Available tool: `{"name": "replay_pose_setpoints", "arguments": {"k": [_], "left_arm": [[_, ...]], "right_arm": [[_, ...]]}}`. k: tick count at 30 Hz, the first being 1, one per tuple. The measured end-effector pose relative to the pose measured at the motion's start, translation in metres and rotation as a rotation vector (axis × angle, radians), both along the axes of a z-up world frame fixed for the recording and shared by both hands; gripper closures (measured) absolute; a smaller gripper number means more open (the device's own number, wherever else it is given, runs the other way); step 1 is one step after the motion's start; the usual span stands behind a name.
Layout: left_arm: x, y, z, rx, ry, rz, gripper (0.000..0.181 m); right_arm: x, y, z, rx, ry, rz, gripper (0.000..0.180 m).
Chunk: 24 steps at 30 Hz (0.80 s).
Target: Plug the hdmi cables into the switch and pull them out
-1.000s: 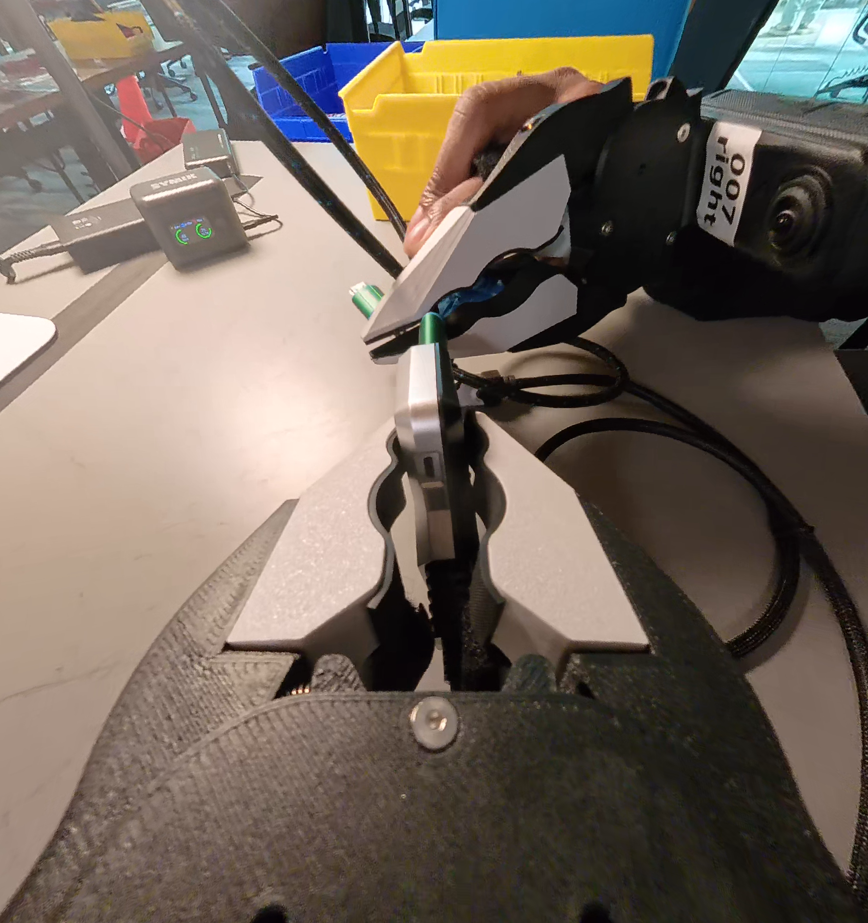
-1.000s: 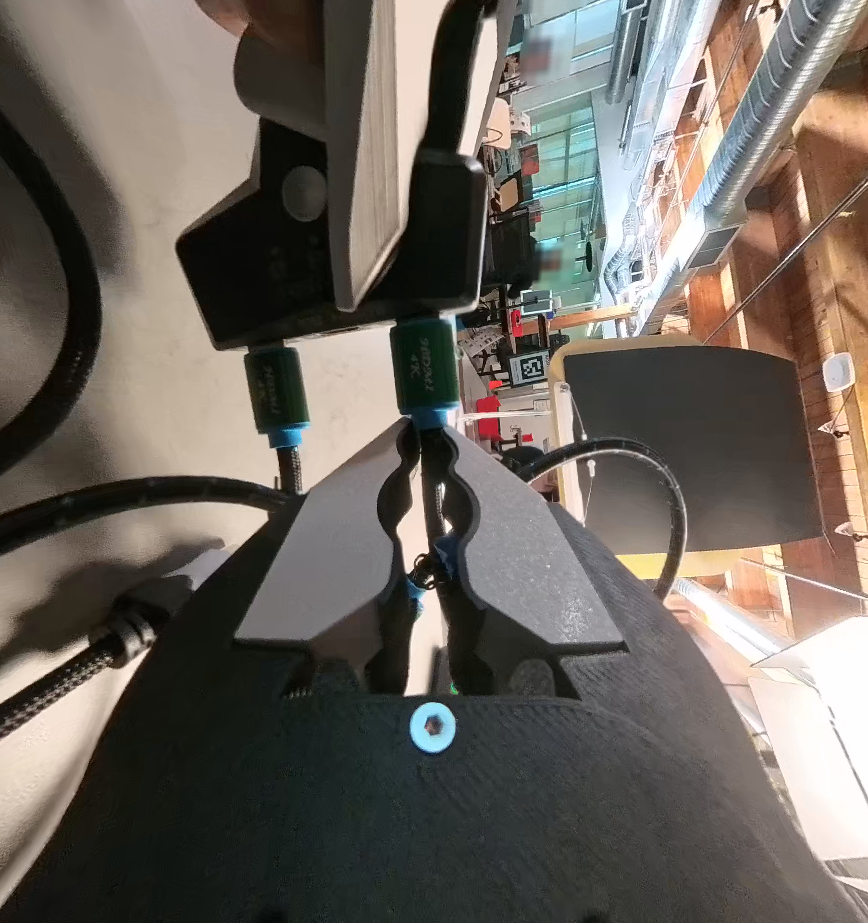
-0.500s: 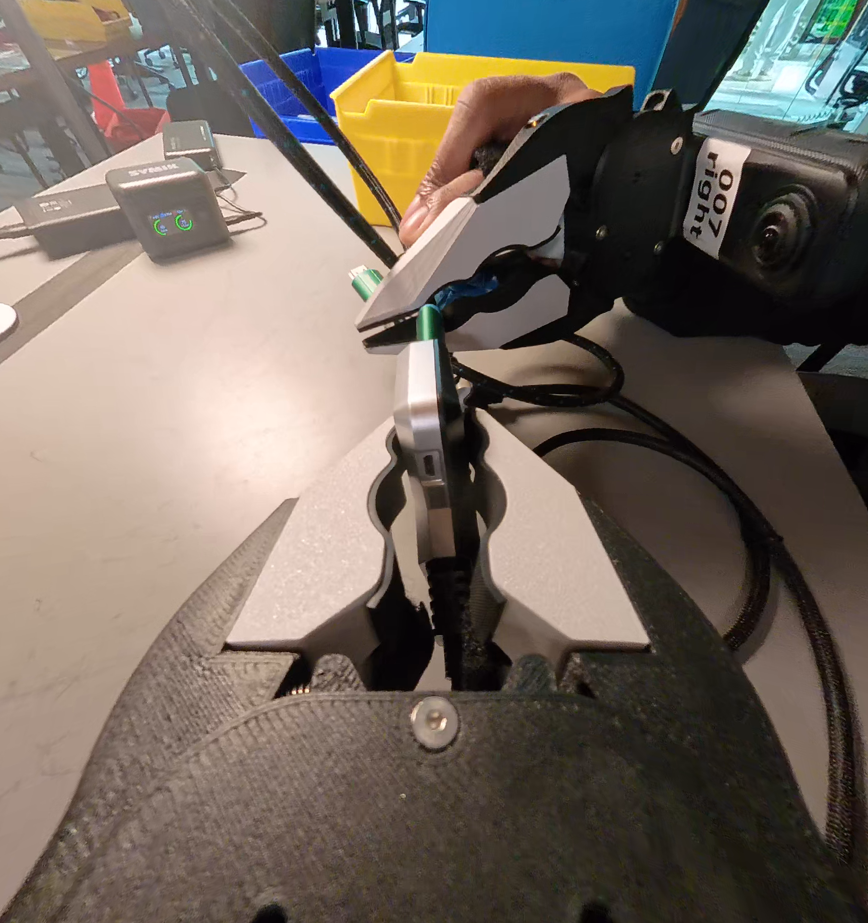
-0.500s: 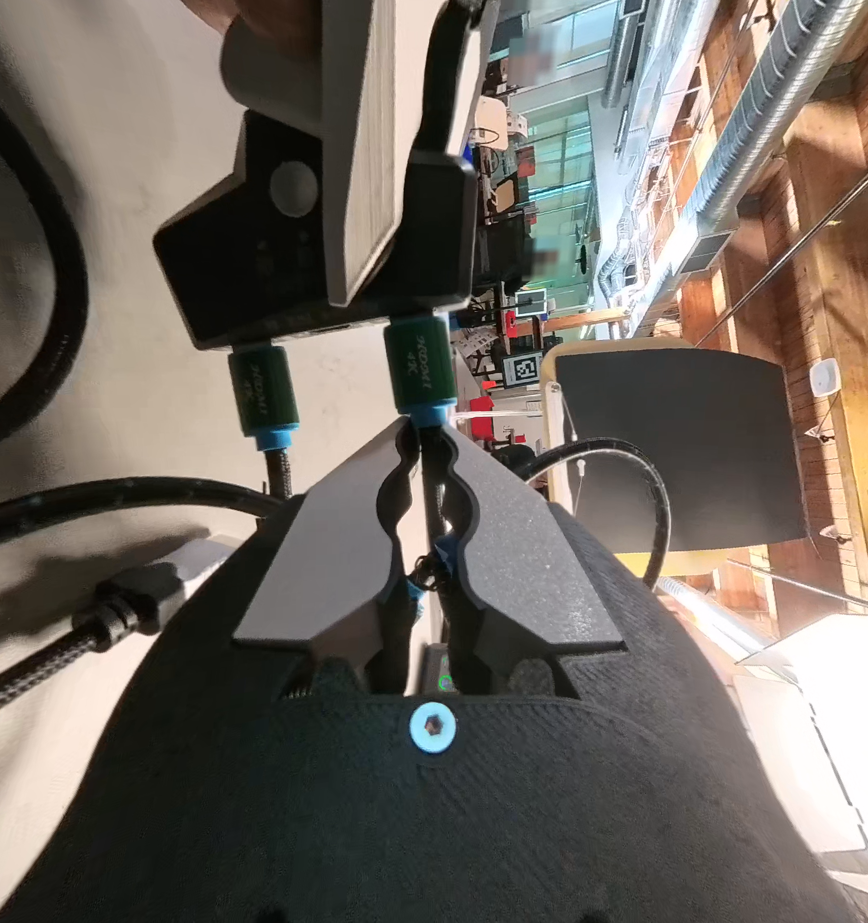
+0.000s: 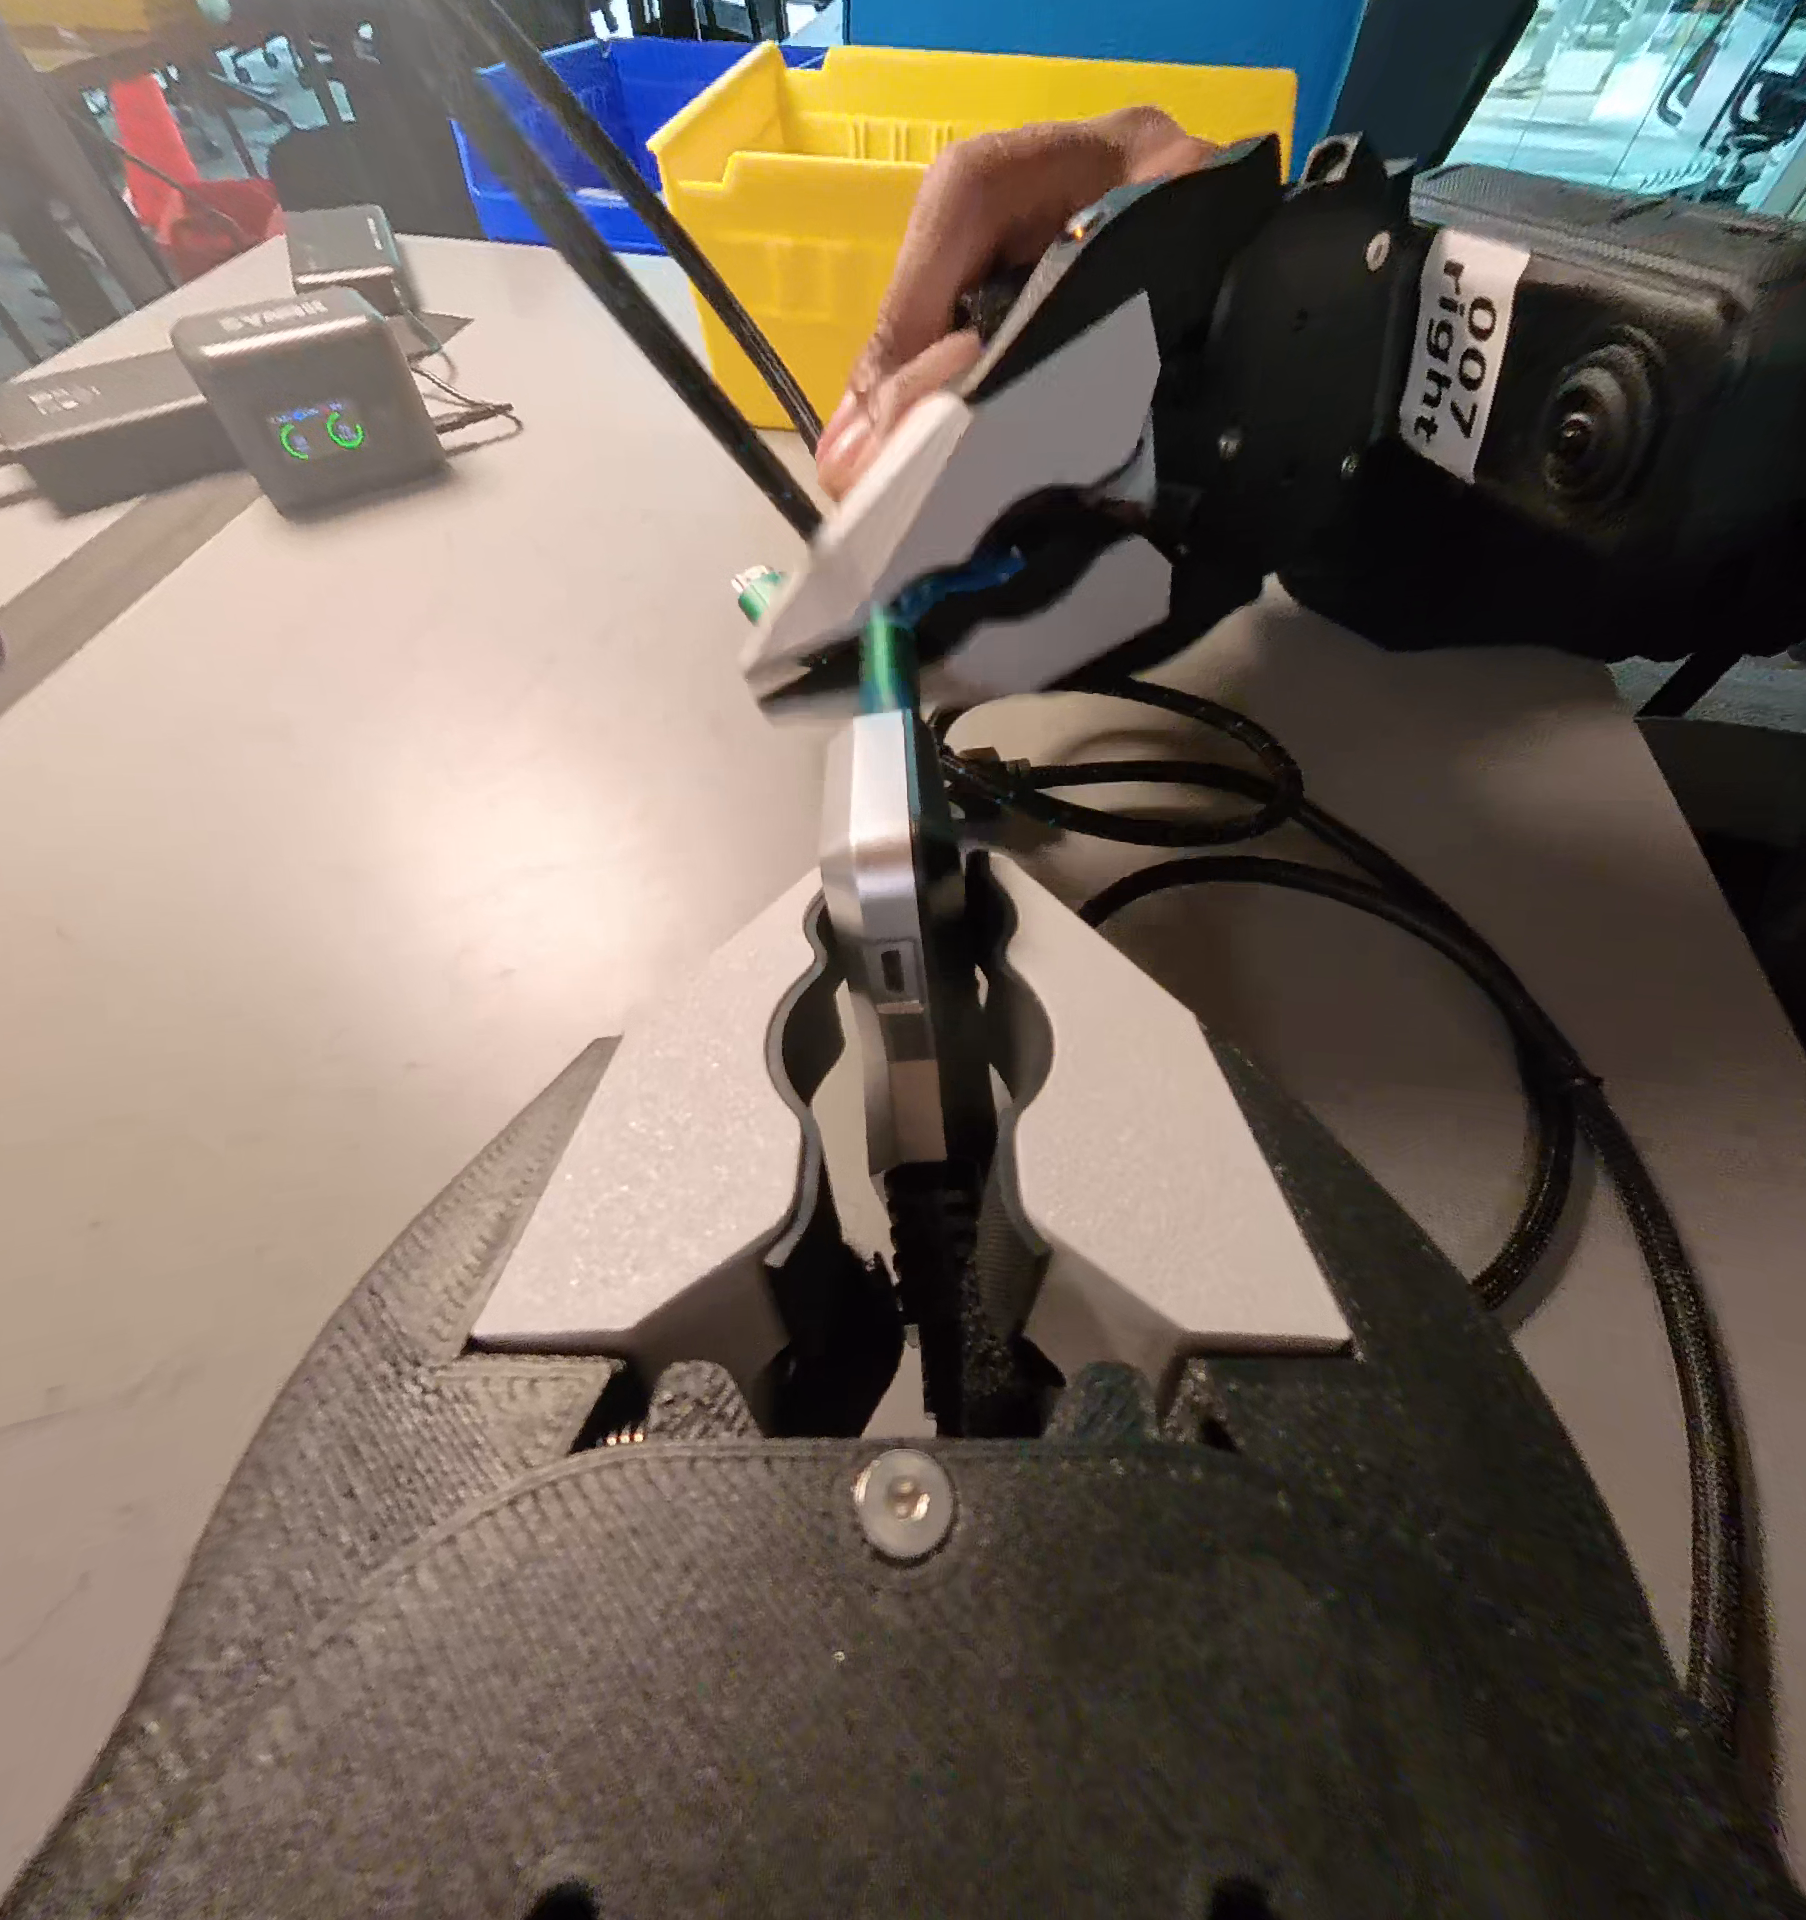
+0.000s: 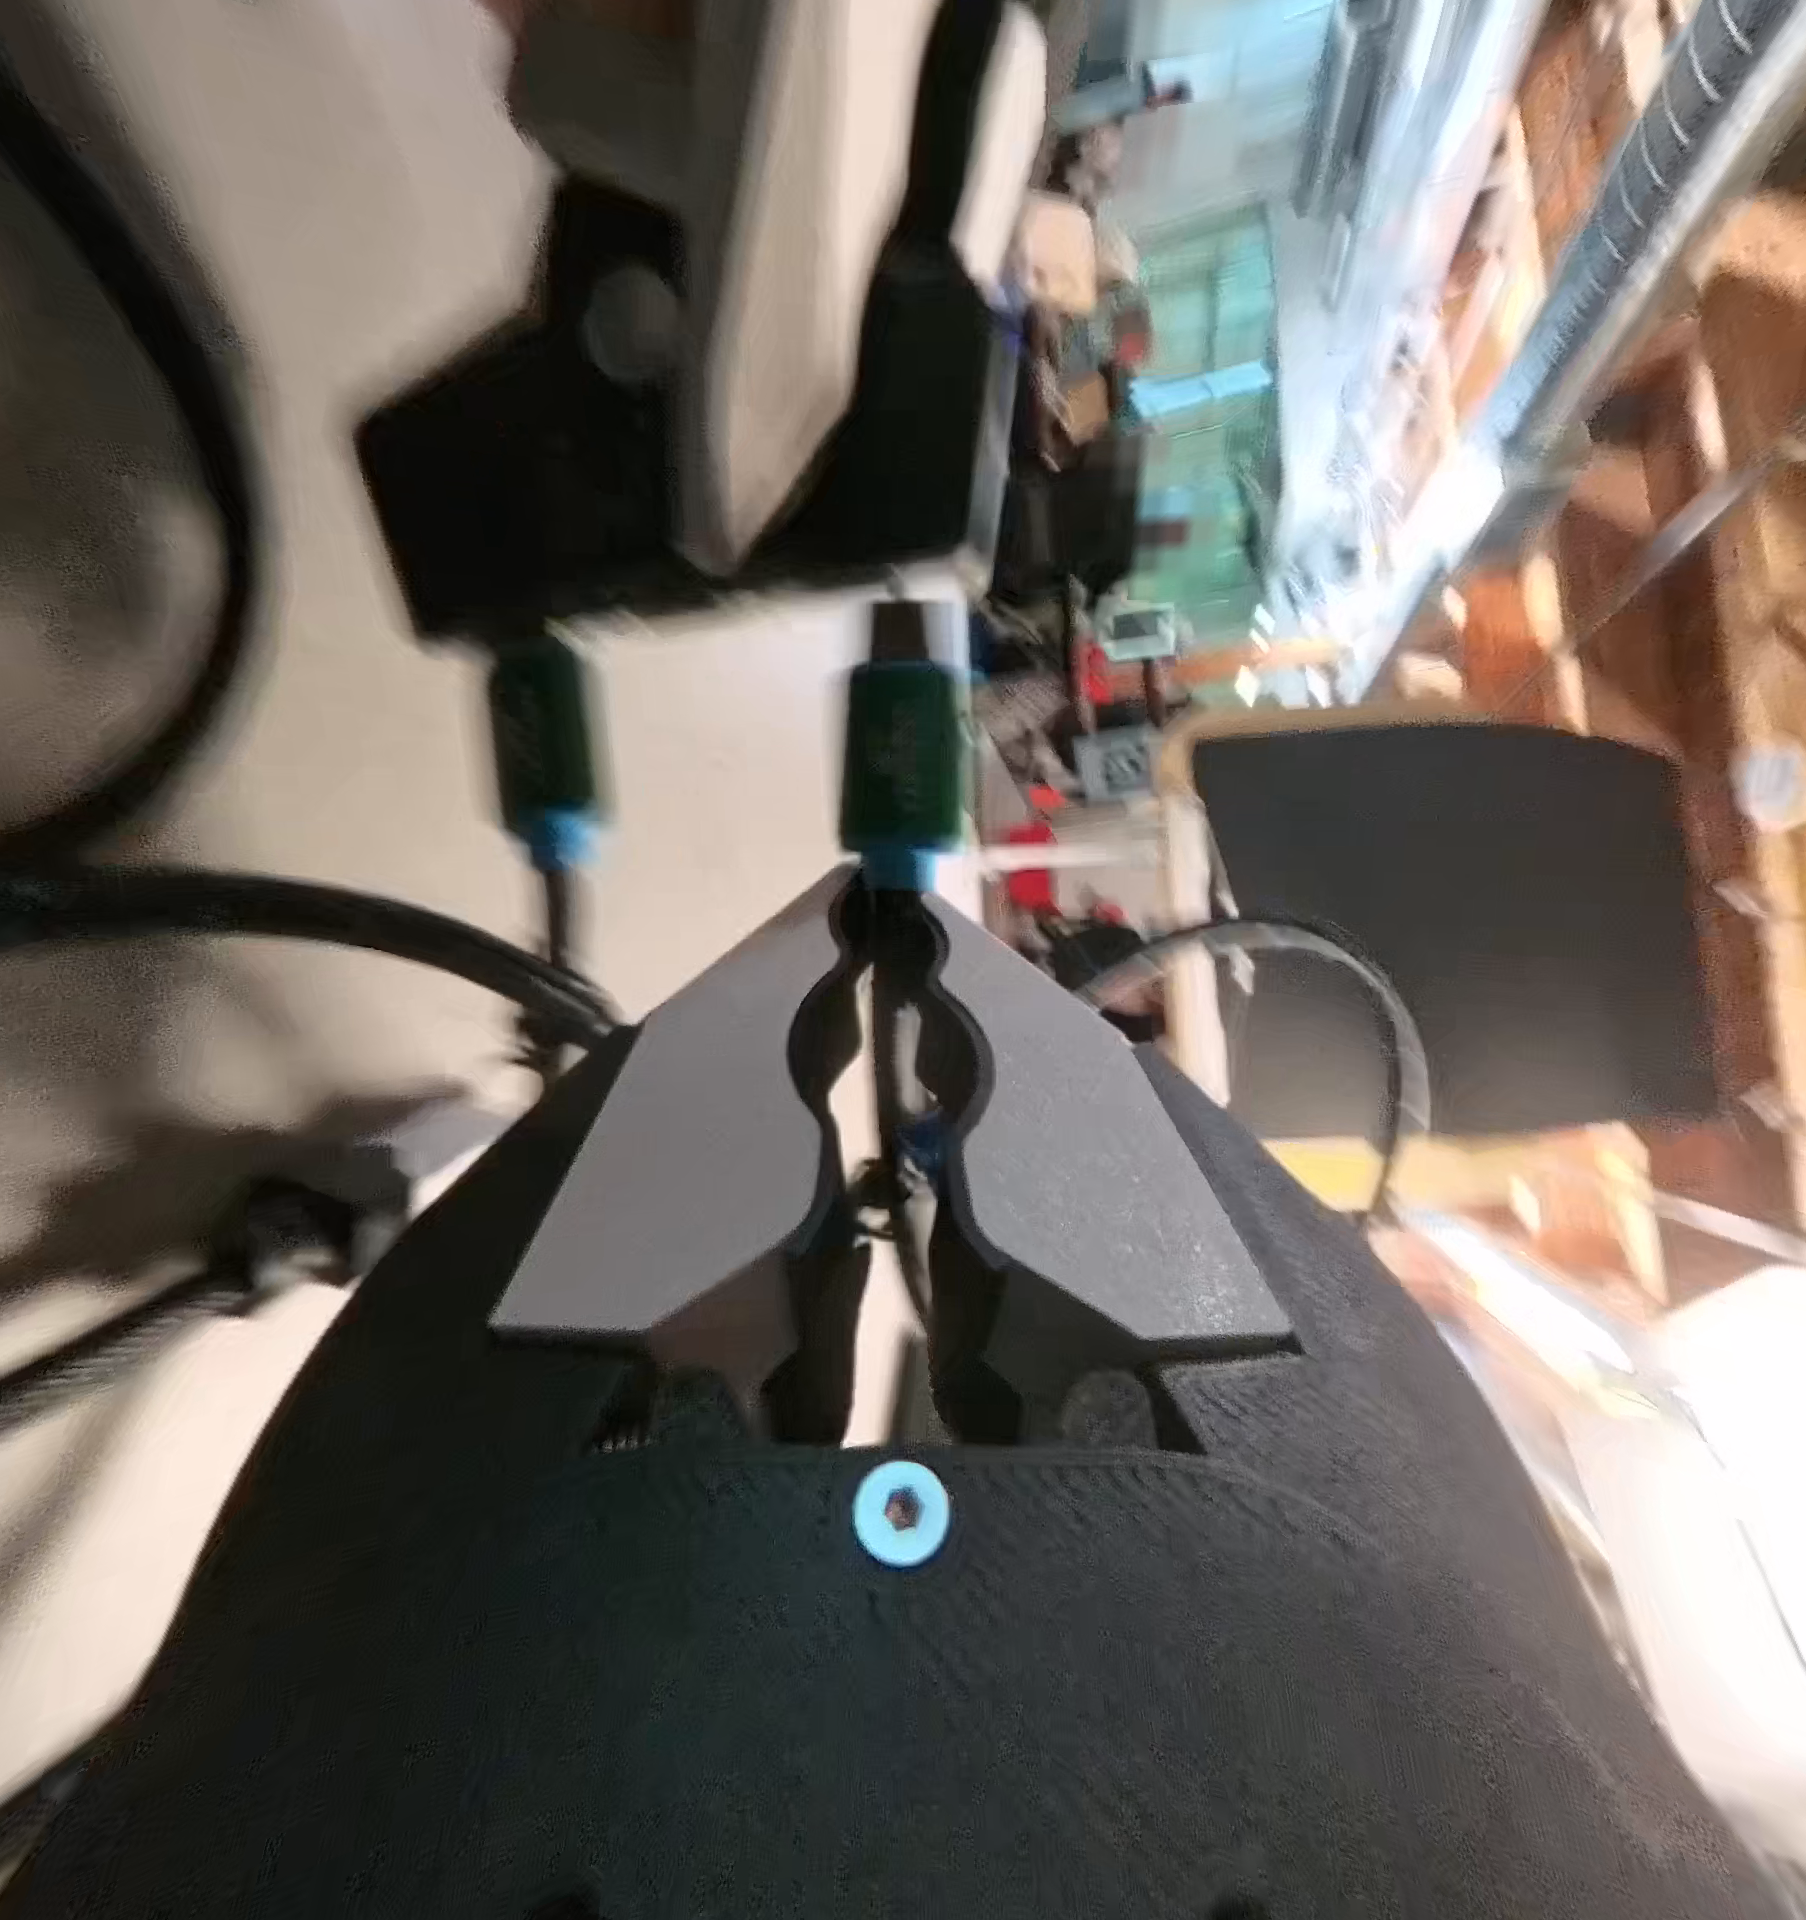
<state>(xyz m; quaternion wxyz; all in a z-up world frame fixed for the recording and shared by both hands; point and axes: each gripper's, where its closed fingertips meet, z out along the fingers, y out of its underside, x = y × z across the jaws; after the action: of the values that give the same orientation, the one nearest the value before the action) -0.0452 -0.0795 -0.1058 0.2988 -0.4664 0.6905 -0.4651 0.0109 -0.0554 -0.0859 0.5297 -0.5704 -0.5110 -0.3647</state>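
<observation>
1. My left gripper (image 5: pixel 904 935) is clamped on the switch (image 5: pixel 891 883), holding it on edge above the desk (image 5: pixel 359 831).
2. My right gripper (image 6: pixel 888 914) is closed on the cable just behind a green HDMI plug (image 6: pixel 899 758); the plug's metal tip shows, clear of the switch.
3. A second green plug (image 6: pixel 546 743) sits in the switch beside it.
4. Black braided cables (image 5: pixel 1533 1091) loop across the desk to the right.
</observation>
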Motion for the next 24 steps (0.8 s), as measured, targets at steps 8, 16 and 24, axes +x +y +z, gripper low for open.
{"name": "replay_pose_setpoints", "arguments": {"k": [8,16,24], "left_arm": [[-0.007,0.044,0.009,-0.083,-0.023,0.138,0.158],[-0.015,0.063,-0.018,-0.140,0.133,0.205,0.158],[-0.019,0.079,-0.021,-0.196,0.150,0.270,0.157]], "right_arm": [[0.044,-0.001,0.008,-0.061,0.193,-0.093,0.175],[0.062,-0.004,-0.034,-0.402,0.420,-0.217,0.176],[0.078,0.001,-0.074,-0.534,0.570,-0.412,0.175]]}}
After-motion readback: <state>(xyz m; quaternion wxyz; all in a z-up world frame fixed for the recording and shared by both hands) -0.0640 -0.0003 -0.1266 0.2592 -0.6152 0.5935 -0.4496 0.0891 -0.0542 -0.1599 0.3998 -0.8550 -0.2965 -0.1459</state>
